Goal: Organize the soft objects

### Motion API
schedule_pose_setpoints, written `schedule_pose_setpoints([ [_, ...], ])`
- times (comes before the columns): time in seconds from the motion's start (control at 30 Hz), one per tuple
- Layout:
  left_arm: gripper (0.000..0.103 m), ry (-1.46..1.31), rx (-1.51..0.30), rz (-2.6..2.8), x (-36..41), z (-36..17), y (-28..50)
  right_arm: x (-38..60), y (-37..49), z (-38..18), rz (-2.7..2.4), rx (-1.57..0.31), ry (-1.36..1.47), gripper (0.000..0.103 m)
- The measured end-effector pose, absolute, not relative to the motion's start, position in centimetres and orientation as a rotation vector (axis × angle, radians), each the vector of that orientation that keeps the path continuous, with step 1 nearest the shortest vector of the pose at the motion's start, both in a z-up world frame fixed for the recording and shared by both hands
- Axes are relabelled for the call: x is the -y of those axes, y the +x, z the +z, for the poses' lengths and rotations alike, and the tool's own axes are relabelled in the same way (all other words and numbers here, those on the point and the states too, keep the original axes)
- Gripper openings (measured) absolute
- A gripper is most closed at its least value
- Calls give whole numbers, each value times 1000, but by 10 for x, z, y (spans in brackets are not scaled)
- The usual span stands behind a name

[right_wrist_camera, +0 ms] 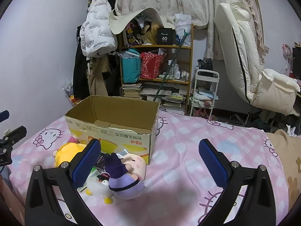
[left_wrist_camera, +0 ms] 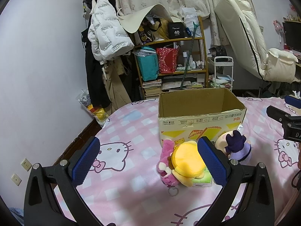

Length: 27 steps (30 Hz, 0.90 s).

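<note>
Both claws, left claw (left_wrist_camera: 149, 161) and right claw (right_wrist_camera: 150, 163), hang released above the bed (right_wrist_camera: 188, 150); plush toys (left_wrist_camera: 186, 158) lie touching the empty cardboard box (left_wrist_camera: 199, 116).

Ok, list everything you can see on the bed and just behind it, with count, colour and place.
Cardboard box: one, brown, open, mid-bed.
Yellow plush: one, in front of the box.
Pink plush: one, with a key ring, left of the yellow one.
Purple plush: one, peach face, near the box corner.
White plush: one, small, yellow feet, beside the purple one.
Bedsheet: one, pink check.
Shelf: one, wooden, cluttered, behind the bed.
White jacket: one, hanging left of the shelf.
Left gripper: open, empty.
Right gripper: open, empty.
</note>
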<state>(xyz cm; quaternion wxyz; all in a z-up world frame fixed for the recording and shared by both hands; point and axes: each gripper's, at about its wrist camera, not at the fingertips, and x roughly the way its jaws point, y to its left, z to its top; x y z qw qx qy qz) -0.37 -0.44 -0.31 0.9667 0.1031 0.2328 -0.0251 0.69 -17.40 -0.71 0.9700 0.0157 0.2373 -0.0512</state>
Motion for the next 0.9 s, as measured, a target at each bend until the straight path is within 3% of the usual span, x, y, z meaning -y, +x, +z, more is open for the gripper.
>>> schedule_pose_setpoints([
  [0.9,102,188,-586,-99,19,-9,33,167,35,-11,-61,-536,27,103],
])
